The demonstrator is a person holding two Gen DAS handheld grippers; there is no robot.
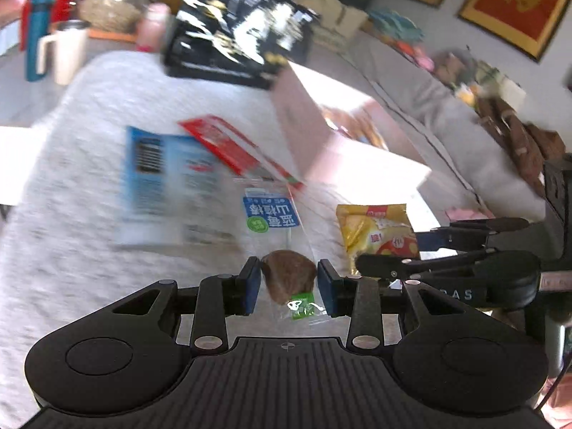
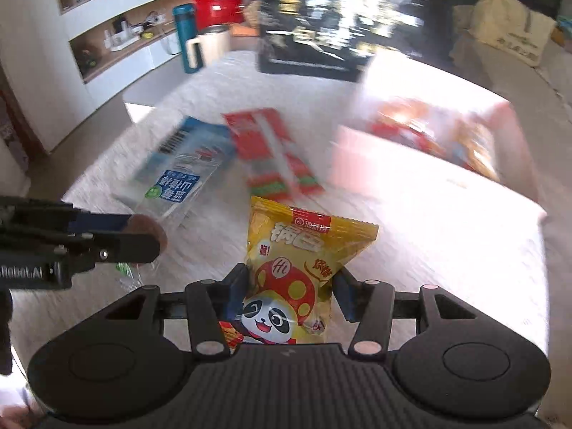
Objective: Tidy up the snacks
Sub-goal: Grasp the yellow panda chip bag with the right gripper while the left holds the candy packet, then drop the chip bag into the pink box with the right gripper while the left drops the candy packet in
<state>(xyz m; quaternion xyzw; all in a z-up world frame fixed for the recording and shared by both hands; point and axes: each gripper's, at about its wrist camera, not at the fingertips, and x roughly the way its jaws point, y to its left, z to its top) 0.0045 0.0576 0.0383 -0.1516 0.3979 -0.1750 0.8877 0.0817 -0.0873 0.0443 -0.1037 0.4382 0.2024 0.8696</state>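
Right gripper (image 2: 291, 295) up close is clamped on the yellow chip bag (image 2: 304, 250); pink box (image 2: 429, 186) on the table holds blurry snack packs; left gripper (image 1: 287, 284) pinches a clear-wrapped brown snack (image 1: 289, 277).

The yellow snack bag (image 2: 304, 271) carries the clearest print: large white characters "锅巴" across its upper part, a small "脆!" at the left, and "Hi" on the red mushroom cap above a cartoon panda. The red band along its top is too small to read. The clear packet (image 1: 271, 214) has a blue label reading "蓝莓山楂棒" — upside down here. The other gripper's (image 2: 136, 239) body shows "RoboLAI", partly cut off.
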